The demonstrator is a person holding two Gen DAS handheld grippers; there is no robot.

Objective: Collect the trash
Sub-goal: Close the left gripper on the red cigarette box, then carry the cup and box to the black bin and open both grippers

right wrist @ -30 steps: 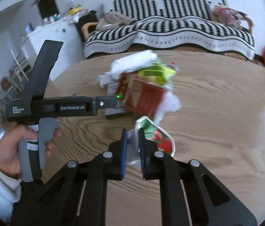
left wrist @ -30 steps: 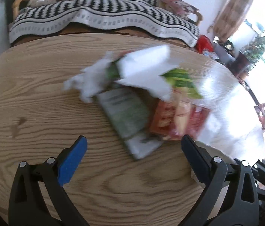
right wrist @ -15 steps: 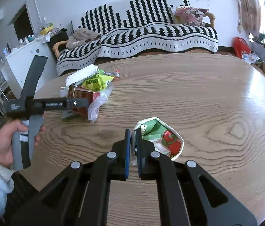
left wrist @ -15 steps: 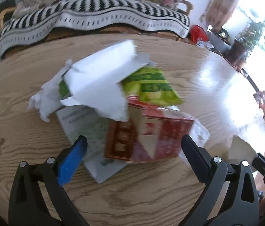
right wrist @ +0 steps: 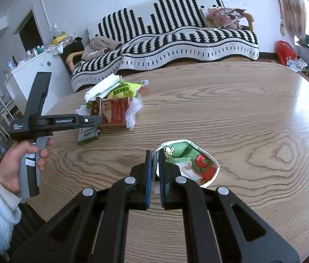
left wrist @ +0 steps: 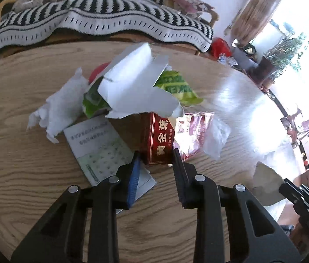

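Note:
A pile of trash lies on the wooden table (left wrist: 33, 182): a red carton (left wrist: 159, 140), a torn white box (left wrist: 136, 87), a green snack bag (left wrist: 176, 85), crumpled tissue (left wrist: 60, 107), a green-white leaflet (left wrist: 101, 149) and clear plastic (left wrist: 215, 138). My left gripper (left wrist: 155, 160) has its jaws closed in on the near end of the red carton. My right gripper (right wrist: 155, 162) is shut on the rim of a paper cup (right wrist: 191, 164) printed with green and red cartoons. The pile (right wrist: 112, 107) also shows in the right wrist view.
A sofa with a black-and-white striped cover (right wrist: 176, 35) stands behind the table. A white cabinet (right wrist: 33, 70) stands at the left. A red bag (right wrist: 286, 52) and litter lie on the floor at the right. The table edge (right wrist: 308, 81) curves at the right.
My left gripper has moved up to the pile and its jaws have closed from wide open onto the red carton. My right gripper has drawn back with the paper cup.

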